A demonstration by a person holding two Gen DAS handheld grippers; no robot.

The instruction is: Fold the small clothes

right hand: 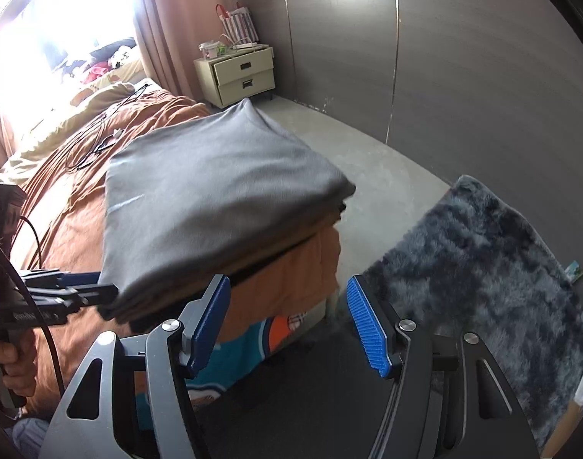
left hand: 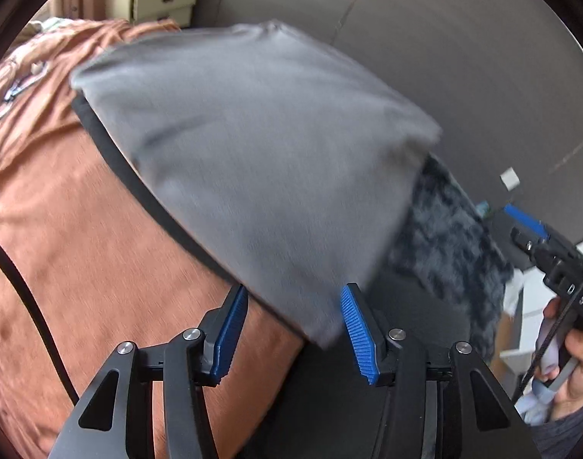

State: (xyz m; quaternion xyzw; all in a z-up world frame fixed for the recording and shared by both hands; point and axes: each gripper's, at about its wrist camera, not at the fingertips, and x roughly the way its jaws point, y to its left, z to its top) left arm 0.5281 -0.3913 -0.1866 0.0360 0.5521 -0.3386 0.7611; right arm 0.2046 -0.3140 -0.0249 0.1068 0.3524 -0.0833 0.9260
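- The folded grey cloth (right hand: 215, 199) lies flat on the corner of the bed (right hand: 81, 237), on the orange sheet, with a dark layer showing under its edge.
- Left gripper (left hand: 295, 329): jaws apart, nothing pinched. In the left wrist view the cloth's near corner reaches down between the blue pads (left hand: 358, 336) and looks close to the right one; blur hides whether it touches.
- In the right wrist view the left gripper sits at the cloth's lower left corner, just beside its edge.
- Right gripper (right hand: 291, 325): jaws spread, empty. It hangs off the bed's corner, just beside and below the cloth's near edge, over the dark floor.
- A shaggy grey rug (right hand: 482, 267) lies on the floor to the right, well apart from the cloth.
- A hand (left hand: 574, 375) grips the right gripper's handle.
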